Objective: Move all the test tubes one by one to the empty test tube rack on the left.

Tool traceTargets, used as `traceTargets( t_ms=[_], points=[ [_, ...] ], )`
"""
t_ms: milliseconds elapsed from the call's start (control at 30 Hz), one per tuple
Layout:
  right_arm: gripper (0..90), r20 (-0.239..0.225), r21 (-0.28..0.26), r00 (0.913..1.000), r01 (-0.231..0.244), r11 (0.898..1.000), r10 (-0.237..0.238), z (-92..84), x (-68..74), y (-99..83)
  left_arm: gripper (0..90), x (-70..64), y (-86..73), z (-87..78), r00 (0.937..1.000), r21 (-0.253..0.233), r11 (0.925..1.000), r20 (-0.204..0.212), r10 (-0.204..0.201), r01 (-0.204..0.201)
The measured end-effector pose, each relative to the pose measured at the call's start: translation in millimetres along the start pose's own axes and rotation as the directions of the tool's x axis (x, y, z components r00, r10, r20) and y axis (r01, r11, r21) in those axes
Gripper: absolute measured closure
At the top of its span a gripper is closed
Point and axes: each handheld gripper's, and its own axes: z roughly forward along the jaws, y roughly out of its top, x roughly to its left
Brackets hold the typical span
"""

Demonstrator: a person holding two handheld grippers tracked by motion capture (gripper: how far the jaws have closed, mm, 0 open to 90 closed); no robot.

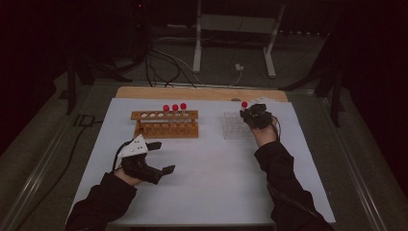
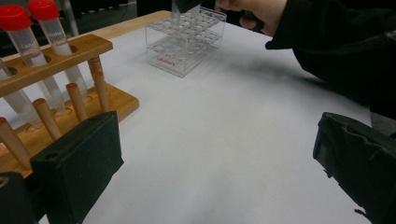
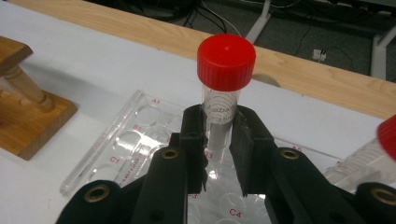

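My right gripper [image 3: 219,140] is shut on a clear tube with a red cap [image 3: 224,84], gripping it just below the cap. The tube stands upright over the clear plastic rack [image 3: 126,149]; its lower end is hidden behind the jaws. In the high view this right gripper [image 1: 255,115] sits over the clear rack [image 1: 237,126] at the back right, the red cap [image 1: 244,104] showing beside it. A wooden rack [image 1: 166,124] holds three red-capped tubes [image 1: 174,107]. My left gripper [image 1: 163,156] rests open on the white mat, its jaws wide apart with nothing between them [image 2: 219,168].
In the left gripper view the wooden rack [image 2: 56,56] stands close on the left and the clear rack [image 2: 187,42] farther off. Another red-capped tube [image 3: 373,154] lies at the right edge of the right gripper view. A white mat [image 1: 216,168] covers the table.
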Motion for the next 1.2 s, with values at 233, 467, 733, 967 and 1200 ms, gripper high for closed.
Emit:
traceTargets(
  t_ms=[233,467,733,967,1200],
  points=[
    [75.4,0.001,-0.024,0.9997,0.024,0.999,-0.024,-13.6,1.0,7.2,2.0,0.4,1.0,-0.8,1.0,-0.004,1.0,0.003,-0.005,0.005],
    [75.4,0.015,-0.059,0.9985,0.054,0.997,-0.053,-31.8,3.1,17.6,2.0,-0.2,1.7,-0.4,1.0,-0.002,1.0,0.006,-0.007,0.007],
    [75.4,-0.004,-0.096,0.9966,0.081,0.992,-0.082,-53.6,8.9,28.0,2.0,-1.1,5.5,-0.5,0.9998,-0.001,1.0,0.018,-0.003,0.003],
    [75.4,-0.065,-0.109,0.9895,0.122,0.987,-0.129,-69.5,26.3,24.9,2.0,-3.4,10.0,0.2,0.9995,0.006,1.0,0.031,-0.003,0.003],
    [75.4,-0.135,-0.113,0.9747,0.164,0.98,-0.179,-82.7,47.9,15.3,2.0,-5.3,15.0,0.6,0.9992,-0.001,1.0,0.04,-0.001,0.001]
  ],
)
